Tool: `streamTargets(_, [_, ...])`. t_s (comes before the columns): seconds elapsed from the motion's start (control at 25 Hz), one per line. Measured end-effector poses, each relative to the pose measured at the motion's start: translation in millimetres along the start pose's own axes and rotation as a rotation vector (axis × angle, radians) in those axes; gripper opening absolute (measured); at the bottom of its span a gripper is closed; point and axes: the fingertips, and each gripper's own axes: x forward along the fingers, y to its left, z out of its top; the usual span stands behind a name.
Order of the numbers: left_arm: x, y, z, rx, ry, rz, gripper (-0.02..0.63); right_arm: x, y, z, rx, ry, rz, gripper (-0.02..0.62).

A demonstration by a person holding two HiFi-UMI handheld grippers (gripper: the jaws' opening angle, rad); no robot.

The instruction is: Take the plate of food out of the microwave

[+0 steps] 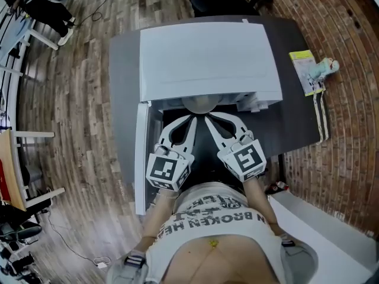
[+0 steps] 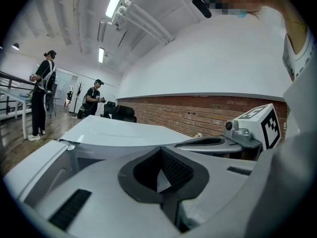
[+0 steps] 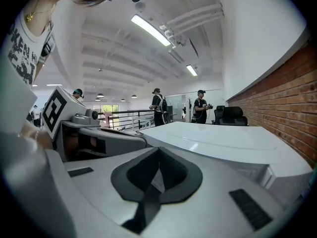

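Observation:
A white microwave stands on a dark grey table, its door swung open to the left. At its mouth a pale round rim shows, apparently the plate; the food is hidden. In the head view my left gripper and right gripper point side by side at that opening, tips just short of the rim. Both are shut with nothing between the pads. The left gripper and right gripper look out over the microwave's white top.
A yellow-green booklet and a small toy lie at the table's right edge by the brick surface. A white bench is at the lower right. Chairs stand on the wooden floor at left. People stand far behind.

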Motion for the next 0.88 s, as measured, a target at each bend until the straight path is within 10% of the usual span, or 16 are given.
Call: streamTargets(0.88, [28.6,12.0,-11.6,0.017,0.081,0.045,0.006,-3.9,-45.8,-23.5,0.048,0.035,-0.043,0.009])
